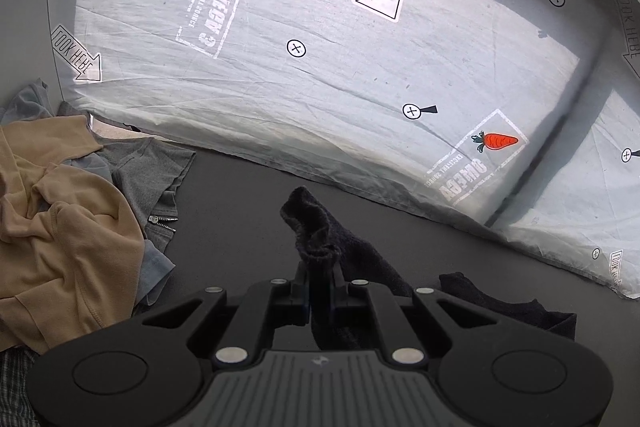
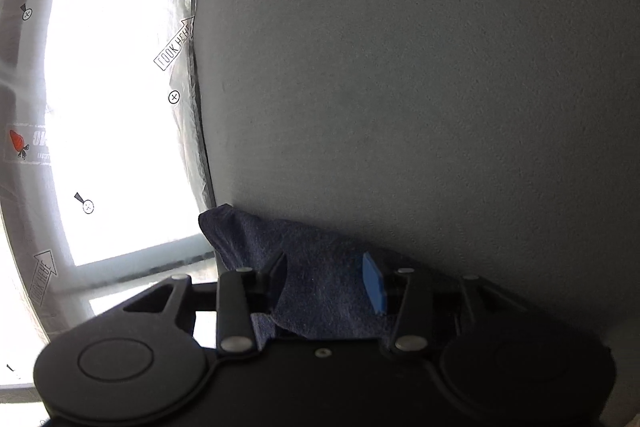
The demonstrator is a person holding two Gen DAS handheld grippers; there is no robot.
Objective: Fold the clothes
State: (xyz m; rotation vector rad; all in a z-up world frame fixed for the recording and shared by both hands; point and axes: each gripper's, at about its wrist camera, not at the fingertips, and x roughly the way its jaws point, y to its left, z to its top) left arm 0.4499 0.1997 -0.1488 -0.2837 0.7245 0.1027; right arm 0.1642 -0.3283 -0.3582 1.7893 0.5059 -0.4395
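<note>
In the left wrist view my left gripper [image 1: 320,283] is shut on a bunched fold of a black knit garment [image 1: 316,227] that rises between the fingers, with the rest trailing right over the dark table [image 1: 240,195]. In the right wrist view my right gripper [image 2: 326,281] stands open with dark blue-grey knit fabric [image 2: 316,267] lying between its fingers; a blue pad [image 2: 374,283] shows on the right finger. The gripper points up at a wall.
A pile of clothes lies left: a tan shirt [image 1: 60,219], a grey zippered garment [image 1: 156,179] and a plaid piece at the bottom left. A printed plastic sheet [image 1: 320,47] covers the window behind the table. A grey wall [image 2: 420,67] fills the right view.
</note>
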